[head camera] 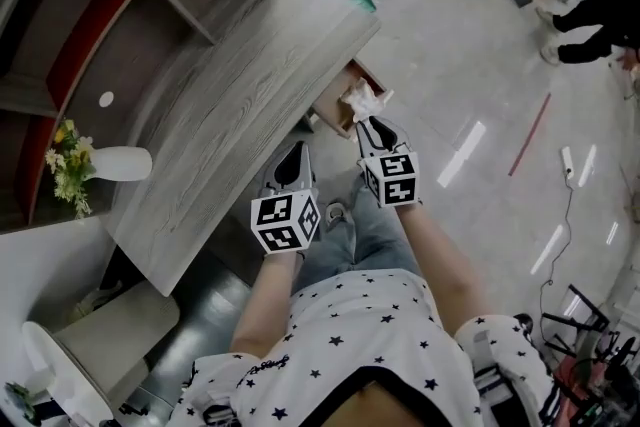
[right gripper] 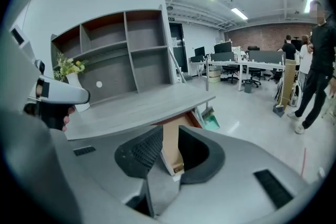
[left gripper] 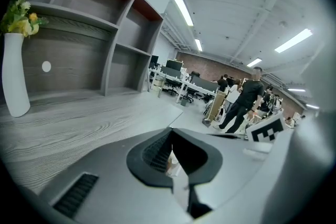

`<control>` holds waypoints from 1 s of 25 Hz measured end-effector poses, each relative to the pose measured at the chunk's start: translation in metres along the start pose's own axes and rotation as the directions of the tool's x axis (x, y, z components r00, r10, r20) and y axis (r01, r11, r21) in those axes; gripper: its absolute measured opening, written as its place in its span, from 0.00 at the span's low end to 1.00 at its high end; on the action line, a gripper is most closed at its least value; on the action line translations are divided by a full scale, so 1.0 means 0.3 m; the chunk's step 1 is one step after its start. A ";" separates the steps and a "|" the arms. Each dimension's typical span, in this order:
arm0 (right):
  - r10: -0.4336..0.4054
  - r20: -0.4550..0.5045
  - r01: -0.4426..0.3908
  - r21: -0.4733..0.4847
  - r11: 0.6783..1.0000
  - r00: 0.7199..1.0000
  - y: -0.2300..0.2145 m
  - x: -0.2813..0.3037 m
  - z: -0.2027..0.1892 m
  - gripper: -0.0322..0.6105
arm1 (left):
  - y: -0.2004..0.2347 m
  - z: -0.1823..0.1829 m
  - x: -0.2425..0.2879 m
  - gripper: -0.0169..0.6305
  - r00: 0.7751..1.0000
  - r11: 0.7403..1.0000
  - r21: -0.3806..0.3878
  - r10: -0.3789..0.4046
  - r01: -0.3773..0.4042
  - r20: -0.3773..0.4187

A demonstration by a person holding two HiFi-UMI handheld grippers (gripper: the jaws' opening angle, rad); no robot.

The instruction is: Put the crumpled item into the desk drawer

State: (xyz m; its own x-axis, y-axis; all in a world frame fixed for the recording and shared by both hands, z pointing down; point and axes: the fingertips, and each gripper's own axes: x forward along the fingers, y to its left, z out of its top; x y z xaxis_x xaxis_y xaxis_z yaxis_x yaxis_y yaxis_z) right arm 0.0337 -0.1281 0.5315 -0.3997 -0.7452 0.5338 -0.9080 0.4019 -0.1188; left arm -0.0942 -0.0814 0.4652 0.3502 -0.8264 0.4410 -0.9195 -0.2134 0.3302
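The drawer [head camera: 336,111] stands pulled out from under the desk's [head camera: 240,105] right-hand front edge, so the opening step looks done. The crumpled item [head camera: 365,100], a white wad, sits at the drawer's outer end, beyond the desk edge. From the head view it seems to rest in or on the drawer's open top. How deep it lies I cannot tell, because the right gripper view does not show it.

The right gripper [head camera: 372,128] hovers just on the near side of the wad, out past the desk edge. Its claw is spread, and only the drawer's brown wood shows through the gap. The pads do not press on the wad, so I judge it is no longer carried.

The left gripper [left gripper: 170,150] hangs lower at the desk's front edge, nearer the person and well apart from the drawer. Its claw looks pressed together, with no more than a thin slit between the pads, and nothing is pinched in it.

My reading is that the main move, getting the item to the drawer, is done or all but done. Two things may be left. One is to make sure the wad has dropped fully below the drawer's rim and is not perched on its front. The other is to push the drawer back under the desk, if that is wanted, since the task sentence does not ask for it. A wad sitting high could catch on the desk's underside when the drawer slides in.
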 end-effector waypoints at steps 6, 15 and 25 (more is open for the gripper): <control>-0.009 0.057 0.010 -0.012 1.000 0.998 0.048 -0.136 0.070 0.11 | -0.037 0.021 -0.062 0.04 1.000 0.999 0.026 -0.027 0.026 0.015; 0.001 0.128 0.000 -0.009 1.000 0.992 0.114 -0.309 0.155 0.04 | -0.086 0.050 -0.146 0.04 0.997 0.995 0.078 -0.070 0.067 0.034; 0.034 0.201 -0.031 -0.014 0.999 0.979 0.170 -0.417 0.210 0.04 | -0.107 0.052 -0.221 0.04 0.995 0.990 0.110 -0.092 0.086 0.048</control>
State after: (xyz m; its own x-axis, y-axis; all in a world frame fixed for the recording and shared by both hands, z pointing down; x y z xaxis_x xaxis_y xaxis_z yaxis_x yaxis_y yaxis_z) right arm 0.0295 -0.0480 0.4061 -0.4472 -0.8231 0.3501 -0.8930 0.4327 -0.1235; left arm -0.0906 -0.0279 0.4123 0.4240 -0.8275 0.3681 -0.9001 -0.3399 0.2726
